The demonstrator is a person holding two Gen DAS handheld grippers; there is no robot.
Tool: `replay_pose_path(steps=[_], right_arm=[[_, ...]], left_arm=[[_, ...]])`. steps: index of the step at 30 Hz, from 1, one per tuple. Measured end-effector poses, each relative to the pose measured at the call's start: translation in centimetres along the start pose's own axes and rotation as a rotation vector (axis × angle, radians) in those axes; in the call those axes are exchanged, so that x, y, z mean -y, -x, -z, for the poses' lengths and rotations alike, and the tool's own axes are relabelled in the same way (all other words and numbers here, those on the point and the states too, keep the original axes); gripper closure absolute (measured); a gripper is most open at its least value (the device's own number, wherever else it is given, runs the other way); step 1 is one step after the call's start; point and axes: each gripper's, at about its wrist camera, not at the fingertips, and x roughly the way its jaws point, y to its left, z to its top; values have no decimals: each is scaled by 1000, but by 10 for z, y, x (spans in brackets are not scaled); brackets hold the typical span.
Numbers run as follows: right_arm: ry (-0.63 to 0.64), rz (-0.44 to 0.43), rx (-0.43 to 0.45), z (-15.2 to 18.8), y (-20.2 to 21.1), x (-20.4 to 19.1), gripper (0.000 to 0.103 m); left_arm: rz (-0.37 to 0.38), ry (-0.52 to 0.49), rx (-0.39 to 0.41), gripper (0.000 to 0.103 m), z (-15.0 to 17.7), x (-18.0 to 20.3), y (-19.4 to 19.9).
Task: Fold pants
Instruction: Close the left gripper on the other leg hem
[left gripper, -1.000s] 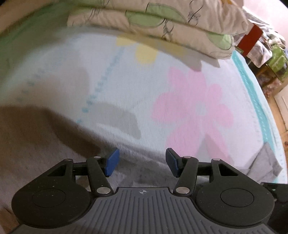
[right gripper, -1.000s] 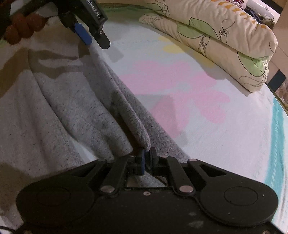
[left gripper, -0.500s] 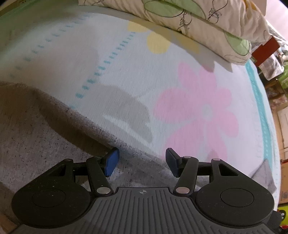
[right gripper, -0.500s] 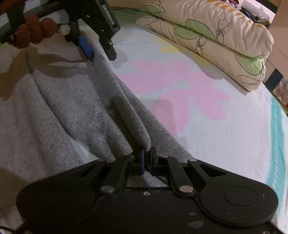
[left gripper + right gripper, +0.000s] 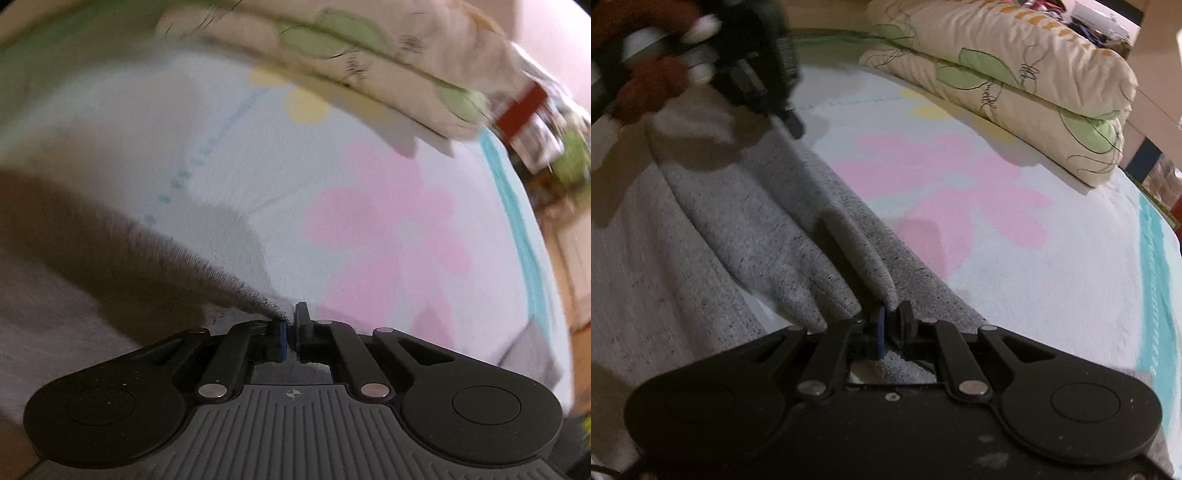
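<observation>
Grey heathered pants (image 5: 738, 229) lie bunched in long folds on the bed. My right gripper (image 5: 892, 325) is shut on a fold of the pants at their near edge. My left gripper (image 5: 290, 325) is shut on the pants' edge (image 5: 184, 266), which rises to its fingertips. It also shows in the right wrist view (image 5: 764, 88) at the top left, blurred, held by a hand over the far end of the pants.
The bed sheet (image 5: 1052, 277) is pale with a pink flower (image 5: 953, 184) and a teal border (image 5: 1156, 258). Folded cream quilts with green leaves (image 5: 1015, 74) are stacked at the far side. Cluttered shelves (image 5: 546, 122) stand beyond the bed.
My left gripper has closed on the pants' edge; it was open half a second ago. My right gripper stays shut on its fold.
</observation>
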Motion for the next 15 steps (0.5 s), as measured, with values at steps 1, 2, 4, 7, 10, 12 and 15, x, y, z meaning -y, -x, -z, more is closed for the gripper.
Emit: replay_pose_path(steps=[1, 2, 4, 7, 10, 12, 15], right_arm=[[-37, -2, 17, 0, 6, 4, 89], [-86, 0, 37, 1, 13, 10, 77], [-205, 28, 113, 4, 32, 25, 46], [-392, 104, 165, 4, 52, 55, 41], [-562, 251, 105, -2, 47, 88, 39], [-631, 340, 52, -7, 34, 105, 38], [-709, 462, -93, -15, 0, 125, 38]], left_arm=[[3, -32, 17, 99, 6, 3, 11], [11, -55, 28, 99, 12, 4, 20], [30, -97, 38, 99, 23, 6, 39], [60, -153, 47, 99, 40, 7, 62], [72, -194, 60, 99, 56, 10, 74], [76, -210, 58, 99, 65, 11, 77], [85, -205, 46, 99, 73, 12, 78]])
